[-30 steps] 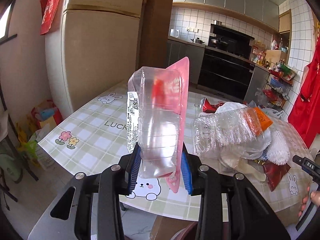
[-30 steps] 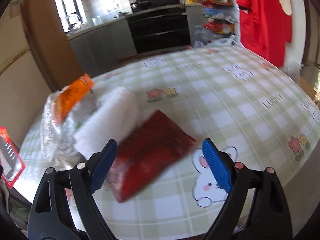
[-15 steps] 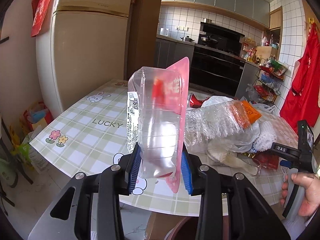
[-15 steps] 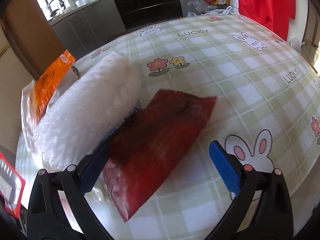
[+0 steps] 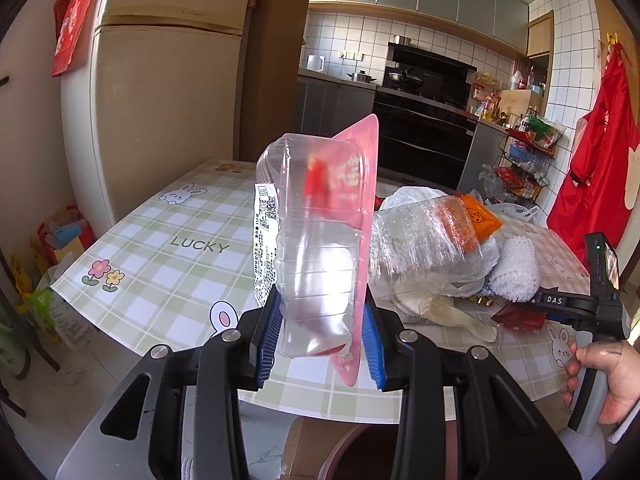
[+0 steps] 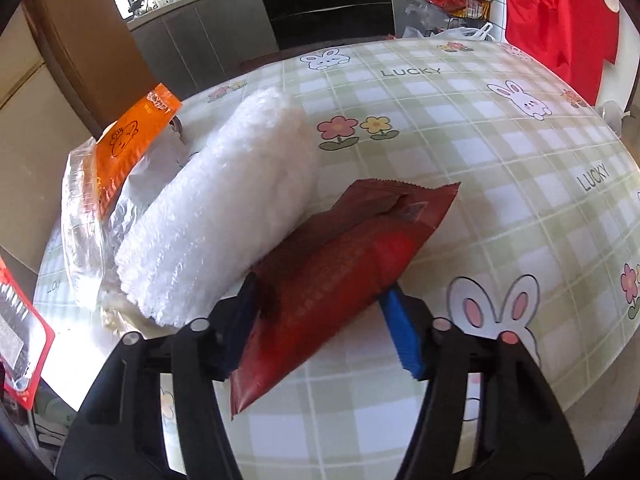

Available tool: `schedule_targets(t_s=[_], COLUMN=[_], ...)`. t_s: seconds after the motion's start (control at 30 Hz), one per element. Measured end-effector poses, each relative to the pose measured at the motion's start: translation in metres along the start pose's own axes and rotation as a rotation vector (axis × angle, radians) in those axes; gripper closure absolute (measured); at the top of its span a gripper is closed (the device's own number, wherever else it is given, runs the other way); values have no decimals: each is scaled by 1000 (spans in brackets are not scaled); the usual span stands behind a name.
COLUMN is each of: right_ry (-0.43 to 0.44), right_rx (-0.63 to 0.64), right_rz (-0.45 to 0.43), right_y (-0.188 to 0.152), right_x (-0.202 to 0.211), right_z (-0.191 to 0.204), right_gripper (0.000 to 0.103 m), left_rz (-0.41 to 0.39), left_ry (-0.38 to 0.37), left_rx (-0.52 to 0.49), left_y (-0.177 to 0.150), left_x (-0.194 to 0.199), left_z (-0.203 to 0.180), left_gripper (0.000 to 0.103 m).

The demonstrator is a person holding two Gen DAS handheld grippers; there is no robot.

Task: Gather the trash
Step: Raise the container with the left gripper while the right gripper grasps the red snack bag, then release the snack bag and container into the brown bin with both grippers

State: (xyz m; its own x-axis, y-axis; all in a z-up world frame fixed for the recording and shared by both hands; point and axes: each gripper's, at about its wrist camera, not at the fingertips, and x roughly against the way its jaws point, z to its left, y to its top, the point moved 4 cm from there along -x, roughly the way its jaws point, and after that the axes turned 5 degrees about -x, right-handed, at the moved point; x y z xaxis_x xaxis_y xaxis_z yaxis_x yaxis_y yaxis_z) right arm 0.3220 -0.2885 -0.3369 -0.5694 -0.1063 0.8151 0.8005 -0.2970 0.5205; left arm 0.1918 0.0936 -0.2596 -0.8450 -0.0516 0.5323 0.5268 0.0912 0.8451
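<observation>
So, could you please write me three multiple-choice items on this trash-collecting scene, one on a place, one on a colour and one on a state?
1. Where does the red wrapper lie?
A. On the checked tablecloth, beside the white foam net
B. On the floor
C. On the stove

2. What colour is the backing card of the clear blister pack?
A. Green
B. Pink
C. Black

3. What is the left gripper doing?
A. Hanging empty
B. Pressing on the tablecloth
C. Clamping the blister pack upright

Answers:
1 A: the wrapper rests on the cloth against the foam net, between the closing jaws of the right gripper.
2 B: a pink card edge stands behind the clear shell.
3 C: both blue pads press on the pack's sides.
</observation>
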Motion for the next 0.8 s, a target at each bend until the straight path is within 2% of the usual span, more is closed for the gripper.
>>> schedule_targets(t_s=[0.13,0.3,0.4,0.5,0.6,0.7,0.8], right_ry=[-29,-50,-26,-6,27,129,239], right_rx=[7,-3,-14,-6,1,-30,22], right_rz=[-37,-94,-122,-180,-234,-285,-295], right_y=[-1,2,3,1,-2,-12,-37], right_x=[16,40,53,74,98,129,153], right_z=[-19,-47,-58,-59,-56,-46,-20], right_gripper=[52,73,79,80,80,80,80], left_rz=[-2,-9,-12,-17,-26,-36,-41], left_ry=[-9,-17,-23,-28,-31,-35,-44], left_rx=[-8,-23,-31,-40,-49,-55,-54], left_y=[1,2,3,4,6,9,11], left_x=[3,10,15,21,28,37,47], left_z=[-4,-9,-12,-16,-20,-22,-23], left_gripper=[66,66,66,66,66,66,66])
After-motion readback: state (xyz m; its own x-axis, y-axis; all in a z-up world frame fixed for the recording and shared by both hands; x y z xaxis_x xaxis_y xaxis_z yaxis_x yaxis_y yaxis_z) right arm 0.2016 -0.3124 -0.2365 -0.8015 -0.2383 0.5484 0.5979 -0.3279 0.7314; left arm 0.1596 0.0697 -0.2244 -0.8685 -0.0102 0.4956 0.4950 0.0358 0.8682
